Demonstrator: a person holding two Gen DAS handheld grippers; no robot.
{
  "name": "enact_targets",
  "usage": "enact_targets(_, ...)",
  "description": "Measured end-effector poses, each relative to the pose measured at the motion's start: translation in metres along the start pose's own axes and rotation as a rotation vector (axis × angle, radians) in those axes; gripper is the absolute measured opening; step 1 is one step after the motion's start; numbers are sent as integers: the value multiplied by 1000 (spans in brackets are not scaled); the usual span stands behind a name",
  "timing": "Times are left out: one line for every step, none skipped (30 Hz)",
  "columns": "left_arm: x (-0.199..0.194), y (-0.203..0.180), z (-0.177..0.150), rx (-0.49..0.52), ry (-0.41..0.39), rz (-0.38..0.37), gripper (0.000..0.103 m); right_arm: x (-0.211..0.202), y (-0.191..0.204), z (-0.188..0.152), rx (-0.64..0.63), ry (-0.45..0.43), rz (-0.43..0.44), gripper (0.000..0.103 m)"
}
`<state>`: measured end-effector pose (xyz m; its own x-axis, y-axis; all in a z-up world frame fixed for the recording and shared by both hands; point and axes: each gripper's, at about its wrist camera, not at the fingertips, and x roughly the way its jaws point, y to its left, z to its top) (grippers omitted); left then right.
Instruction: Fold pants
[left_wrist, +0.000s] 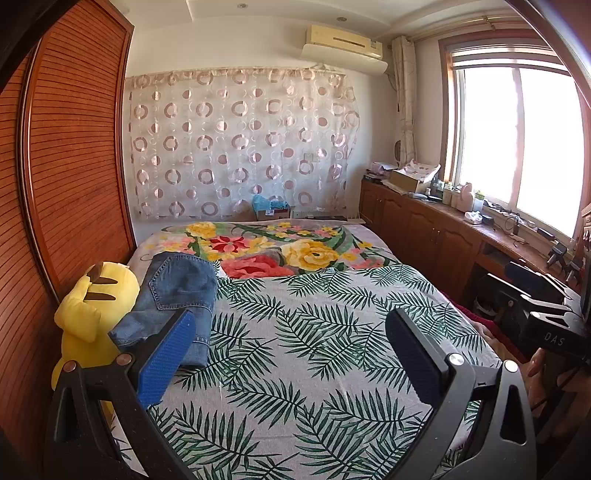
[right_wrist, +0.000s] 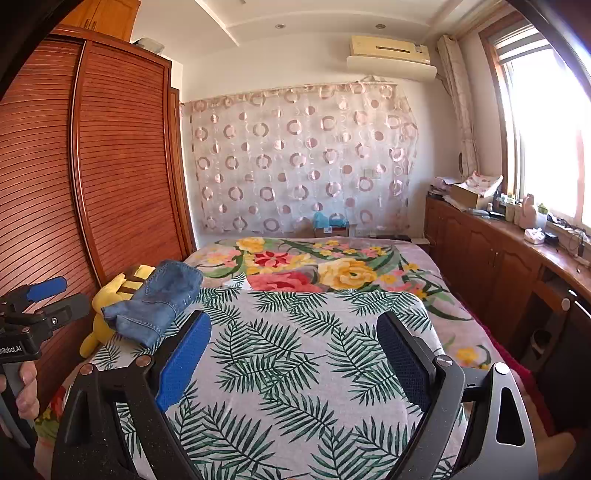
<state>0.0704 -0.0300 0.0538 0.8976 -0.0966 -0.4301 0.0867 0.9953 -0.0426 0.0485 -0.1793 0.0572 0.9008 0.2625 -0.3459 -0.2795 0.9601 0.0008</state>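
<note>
Folded blue jeans (left_wrist: 173, 295) lie at the left side of the bed, partly on a yellow plush toy (left_wrist: 92, 306). They also show in the right wrist view (right_wrist: 159, 299). My left gripper (left_wrist: 291, 332) is open and empty, held above the leaf-print bedspread (left_wrist: 314, 350), its left pad (left_wrist: 166, 362) just in front of the jeans. My right gripper (right_wrist: 295, 343) is open and empty above the bedspread (right_wrist: 295, 369), to the right of the jeans. The left gripper's body shows at the left edge of the right wrist view (right_wrist: 33, 314).
A wooden slatted wardrobe (left_wrist: 66, 177) stands along the bed's left side. A low wooden cabinet (left_wrist: 424, 225) with clutter runs under the window on the right. A floral blanket (left_wrist: 280, 247) covers the bed's far half. A box (left_wrist: 271, 212) sits beyond the bed.
</note>
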Motion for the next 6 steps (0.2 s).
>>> enact_targets(0,0,0,0,0,0,103,0,0,0,0,0,0,92)
enact_targets(0,0,0,0,0,0,103,0,0,0,0,0,1,92)
enact_targets(0,0,0,0,0,0,103,0,0,0,0,0,0,92)
enact_targets(0,0,0,1,0,1,103,0,0,0,0,-1,-1,92)
enact_targets(0,0,0,1,1,0,103,1,0,1,1,0,-1,92)
enact_targets(0,0,0,0,0,-1,103,0,0,0,1,1,0,92)
